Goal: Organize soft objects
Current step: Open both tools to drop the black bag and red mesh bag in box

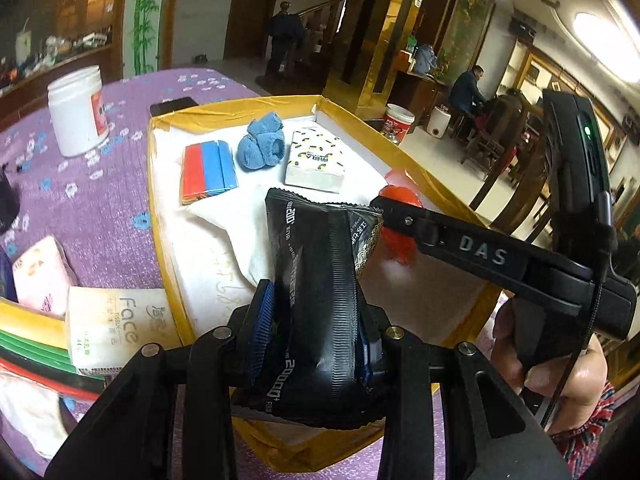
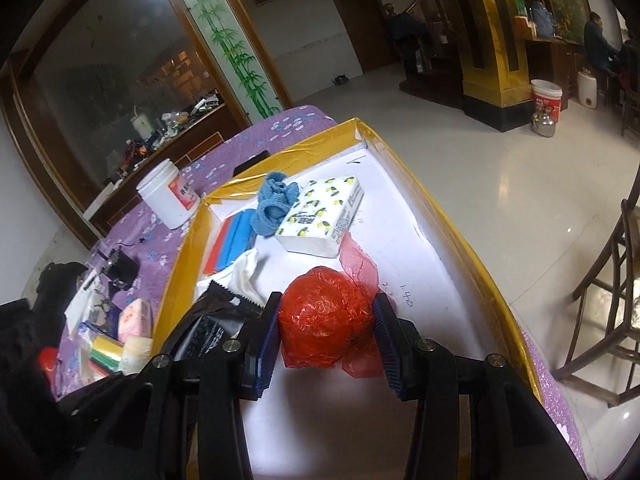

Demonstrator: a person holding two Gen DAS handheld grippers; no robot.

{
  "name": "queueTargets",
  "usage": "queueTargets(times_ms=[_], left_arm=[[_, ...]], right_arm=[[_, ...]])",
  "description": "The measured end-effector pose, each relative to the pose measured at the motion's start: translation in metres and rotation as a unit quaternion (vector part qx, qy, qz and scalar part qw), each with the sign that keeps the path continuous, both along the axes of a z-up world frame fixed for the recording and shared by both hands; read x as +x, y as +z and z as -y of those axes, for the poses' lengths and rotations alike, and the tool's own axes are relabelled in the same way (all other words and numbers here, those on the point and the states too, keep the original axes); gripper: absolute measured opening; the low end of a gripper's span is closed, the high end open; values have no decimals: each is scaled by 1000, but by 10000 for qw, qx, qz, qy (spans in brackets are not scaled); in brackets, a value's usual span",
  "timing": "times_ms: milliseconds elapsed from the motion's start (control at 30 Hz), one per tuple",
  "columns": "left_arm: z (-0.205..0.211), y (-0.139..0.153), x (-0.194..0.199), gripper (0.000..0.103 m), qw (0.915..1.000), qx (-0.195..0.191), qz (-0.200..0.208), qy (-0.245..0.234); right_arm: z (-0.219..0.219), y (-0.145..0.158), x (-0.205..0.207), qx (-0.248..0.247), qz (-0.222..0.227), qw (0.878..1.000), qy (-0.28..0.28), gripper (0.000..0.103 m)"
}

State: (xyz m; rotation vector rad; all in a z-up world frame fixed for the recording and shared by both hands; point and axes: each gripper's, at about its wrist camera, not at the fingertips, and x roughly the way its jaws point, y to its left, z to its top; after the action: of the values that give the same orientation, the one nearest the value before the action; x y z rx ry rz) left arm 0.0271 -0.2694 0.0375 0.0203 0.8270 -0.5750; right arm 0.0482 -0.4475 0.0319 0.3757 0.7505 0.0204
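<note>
- Here, from the left wrist: the left tongs [image 1: 320,320] pinch one black foil packet [image 1: 320,276] above the yellow-rimmed tray [image 1: 256,108]. Inside lie one blue sock bundle [image 1: 262,144], one lemon-print tissue pack [image 1: 316,162] and one red-and-blue folded cloth [image 1: 209,172]. One white jar [image 1: 78,110] stands on the purple surface [image 1: 96,208].
- From the right wrist: the right tongs [image 2: 326,336] squeeze one red plastic-bag ball [image 2: 324,320] over the tray's white floor, near the tissue pack.

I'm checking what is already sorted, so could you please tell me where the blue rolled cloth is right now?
The blue rolled cloth lies at the far end of the yellow-edged box, between the red-and-blue folded item on its left and the lemon-print tissue pack on its right.
</note>
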Motion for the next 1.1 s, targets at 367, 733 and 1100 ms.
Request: queueTargets(times_ms=[367,733,1100], left_arm=[[5,0,-5,36,9983,357,451,1],[-1,8,-10,47,9979,152,630,30],[-17,29,-20,47,9961,-140,836,259]], right_arm=[[0,-2,-1,75,162,9998,8,49],[7,6,-14,298,591,9978,-34,57],[10,14,-25,339,945,9948,-162,59]])
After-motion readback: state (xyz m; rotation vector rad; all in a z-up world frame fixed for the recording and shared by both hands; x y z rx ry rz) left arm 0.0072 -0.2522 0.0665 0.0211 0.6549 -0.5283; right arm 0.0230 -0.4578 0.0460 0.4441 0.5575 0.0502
